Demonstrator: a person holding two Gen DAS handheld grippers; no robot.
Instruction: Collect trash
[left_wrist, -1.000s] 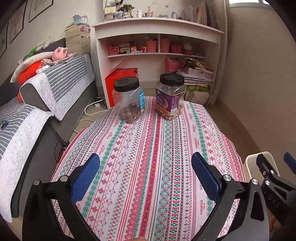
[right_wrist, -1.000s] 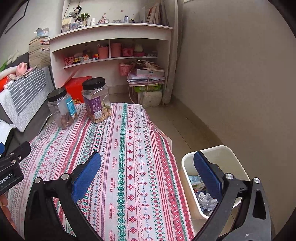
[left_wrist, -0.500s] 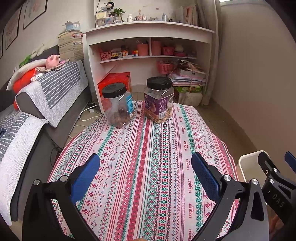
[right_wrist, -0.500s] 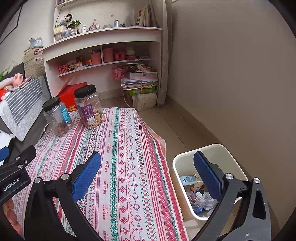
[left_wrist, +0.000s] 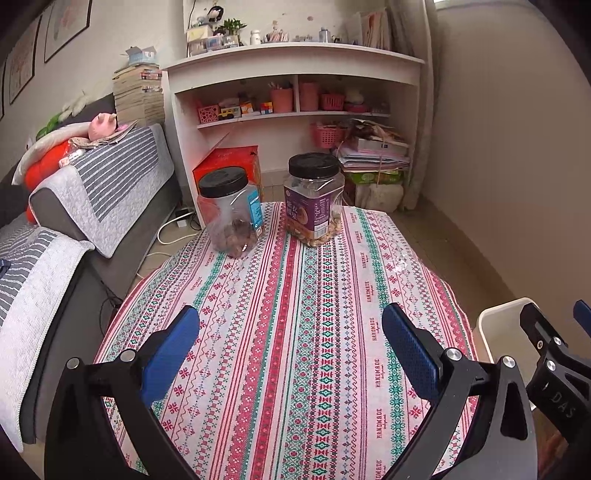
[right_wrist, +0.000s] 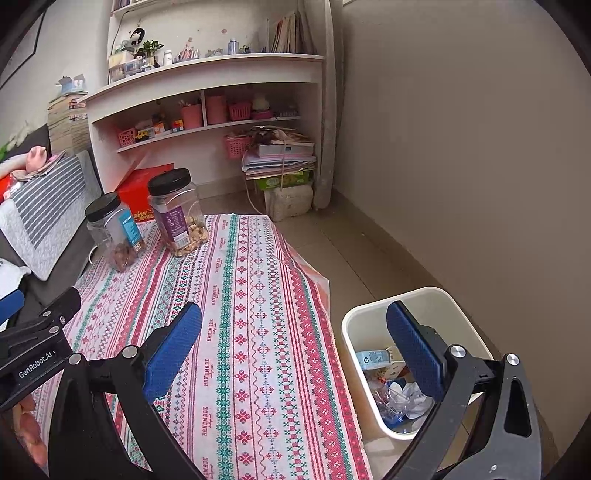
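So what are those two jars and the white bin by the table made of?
Both jars look like clear glossy plastic: contents show through, and the black lids look matte plastic too. The white bin seems smooth moulded plastic, with a rounded rim and faint sheen, though I can't be certain.

Both wrist views look forward over the table (left_wrist: 295, 332), sharing two jars (right_wrist: 177, 210); right adds the bin (right_wrist: 369, 314).

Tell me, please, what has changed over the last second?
Both views have drawn back and risen: the two jars look farther off and more of the bin shows. Nothing was grasped or released. Both claws, left and right, stay open and empty.
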